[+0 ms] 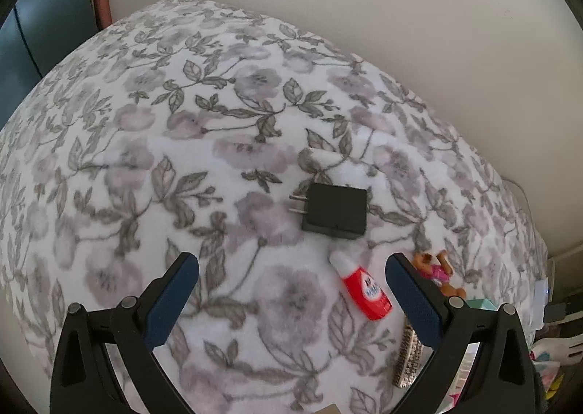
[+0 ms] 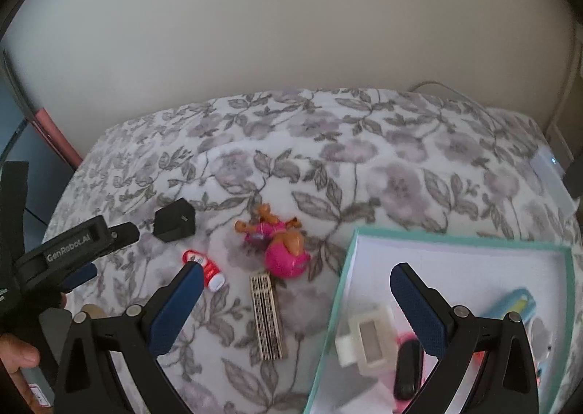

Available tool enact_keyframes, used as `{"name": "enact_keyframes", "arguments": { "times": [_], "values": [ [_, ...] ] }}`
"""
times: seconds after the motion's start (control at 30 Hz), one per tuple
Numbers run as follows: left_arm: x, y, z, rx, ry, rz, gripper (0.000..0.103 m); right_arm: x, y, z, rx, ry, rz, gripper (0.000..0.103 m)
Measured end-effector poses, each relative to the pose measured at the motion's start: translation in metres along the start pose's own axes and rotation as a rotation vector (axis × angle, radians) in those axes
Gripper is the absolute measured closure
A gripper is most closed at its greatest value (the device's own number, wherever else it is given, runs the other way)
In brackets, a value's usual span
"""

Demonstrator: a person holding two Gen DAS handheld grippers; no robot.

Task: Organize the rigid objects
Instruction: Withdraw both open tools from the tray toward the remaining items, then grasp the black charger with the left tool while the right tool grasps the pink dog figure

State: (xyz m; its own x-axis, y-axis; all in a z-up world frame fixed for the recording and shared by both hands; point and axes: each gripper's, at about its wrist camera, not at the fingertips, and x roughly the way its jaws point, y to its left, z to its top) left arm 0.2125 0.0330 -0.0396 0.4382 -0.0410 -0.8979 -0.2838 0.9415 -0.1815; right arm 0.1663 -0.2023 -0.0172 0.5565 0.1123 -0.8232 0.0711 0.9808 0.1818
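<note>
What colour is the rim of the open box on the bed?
The box has a teal, mint-green rim and a white inside. The right wrist view shows it best.

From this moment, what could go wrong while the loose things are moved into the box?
1. The black plug adapter lies on a soft floral blanket; pressing down may sink or tip it, so the open left gripper could slip off.
2. The red glue bottle, the toy dog figure and the rhinestone hair clip lie close together; reaching for one may knock another.
3. The teal box already holds items; the open right gripper could bump its wall.
</note>
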Motion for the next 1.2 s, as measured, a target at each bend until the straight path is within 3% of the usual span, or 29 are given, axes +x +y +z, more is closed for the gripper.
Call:
{"name": "enact_keyframes", "arguments": {
  "times": [0.2, 0.67, 1.0, 1.1, 1.2],
  "values": [
    [0.019, 0.0, 0.019, 0.043, -0.014, -0.017, 0.001, 0.033, 0.009, 0.016, -0.012, 0.064, 0.026, 0.006],
    [0.078, -0.024, 0.033, 0.133, 0.066, -0.079, 0.001, 0.093, 0.03, 0.022, -0.124, 0.173, -0.025, 0.02],
    [0.097, -0.036, 0.033, 0.19, 0.091, -0.005, 0.001, 0.114, 0.031, 0.022, -0.157, 0.201, -0.075, 0.026],
    [0.098, -0.041, 0.035, 0.206, 0.076, 0.03, 0.014, 0.111, 0.032, 0.023, -0.155, 0.189, -0.089, 0.039],
    [0.095, -0.041, 0.036, 0.214, 0.065, 0.06, 0.03, 0.109, 0.028, 0.021, -0.136, 0.181, -0.078, 0.039]
  ]
}}
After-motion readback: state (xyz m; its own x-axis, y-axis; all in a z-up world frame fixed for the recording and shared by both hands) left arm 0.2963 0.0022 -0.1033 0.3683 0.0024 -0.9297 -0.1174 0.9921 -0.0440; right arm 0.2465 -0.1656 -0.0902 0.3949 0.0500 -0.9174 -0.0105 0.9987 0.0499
